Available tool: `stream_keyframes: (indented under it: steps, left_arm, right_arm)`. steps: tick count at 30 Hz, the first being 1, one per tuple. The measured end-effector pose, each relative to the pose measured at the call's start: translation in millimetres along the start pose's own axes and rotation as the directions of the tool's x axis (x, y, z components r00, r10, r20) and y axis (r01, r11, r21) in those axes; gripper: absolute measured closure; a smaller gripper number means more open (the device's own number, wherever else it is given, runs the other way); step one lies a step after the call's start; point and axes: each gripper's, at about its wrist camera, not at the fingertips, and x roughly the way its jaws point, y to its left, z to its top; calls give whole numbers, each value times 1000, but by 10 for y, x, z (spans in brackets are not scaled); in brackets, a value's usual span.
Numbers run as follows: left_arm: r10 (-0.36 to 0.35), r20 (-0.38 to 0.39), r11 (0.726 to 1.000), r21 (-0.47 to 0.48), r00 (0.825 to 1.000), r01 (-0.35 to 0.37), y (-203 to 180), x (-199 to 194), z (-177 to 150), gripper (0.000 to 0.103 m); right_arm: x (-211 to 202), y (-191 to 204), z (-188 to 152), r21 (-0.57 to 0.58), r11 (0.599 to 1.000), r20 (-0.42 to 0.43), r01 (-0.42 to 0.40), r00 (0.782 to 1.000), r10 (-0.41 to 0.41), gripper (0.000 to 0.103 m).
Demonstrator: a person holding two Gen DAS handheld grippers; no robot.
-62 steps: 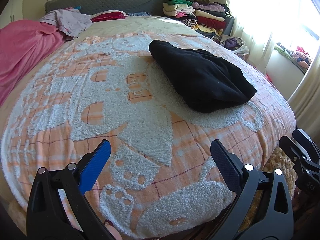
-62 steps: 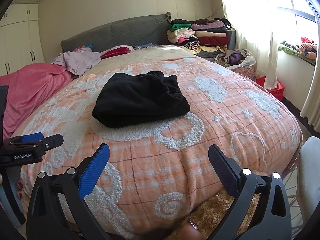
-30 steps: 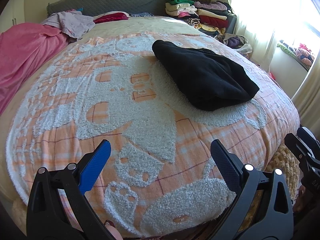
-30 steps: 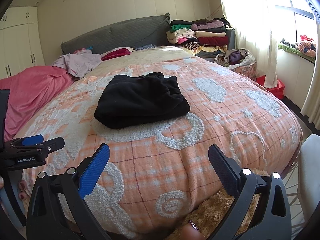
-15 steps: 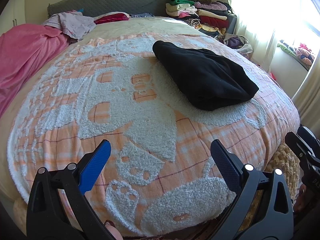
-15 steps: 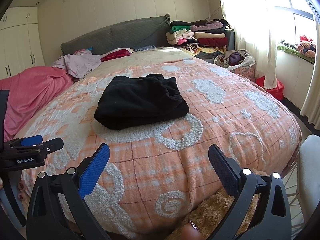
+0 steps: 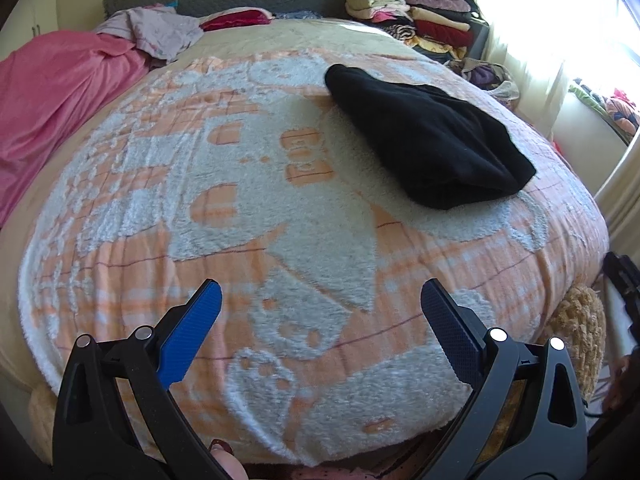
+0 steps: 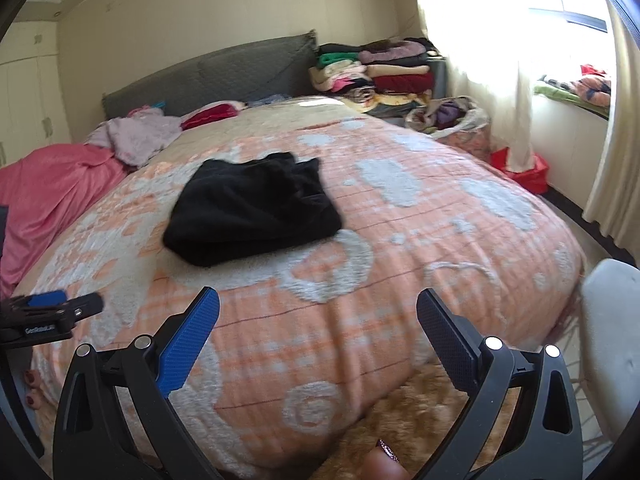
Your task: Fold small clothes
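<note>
Left wrist view: your left gripper [image 7: 318,300] hangs with blue-padded jaws spread, holding nothing, over the near edge of the orange-and-white fleecy plaid blanket [image 7: 248,208].
Right wrist view: your right gripper [image 8: 318,306] is likewise spread and empty, aimed across the blanket from the foot of the bed.
Change: since half a second ago the right camera has swung and blurred, and the garment sits further left in it; neither gripper has closed in.
Meaning: likely a pause between garments, this one apparently done.
Task item: folded black fleece garment [image 7: 432,136] lies at one o'clock from your left gripper, eleven o'clock from your right [image 8: 252,208], well apart from both.
Far: stacked folded clothes [image 8: 372,72] beside the headboard.
</note>
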Motion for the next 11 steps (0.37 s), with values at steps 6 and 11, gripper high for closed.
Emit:
stream_keyframes:
  steps: [6,11]
  left_arm:
    - [102,-12,986,-129,995,-102,816,84,139,10]
    - [368,-130,876,-285,921,-390,2183,325,360,10]
  right_arm:
    - [-87,-1145,114,201,946,-12,252,967,-255,5]
    - [19,-2634,37,393,774,-160,497,866,-474,5]
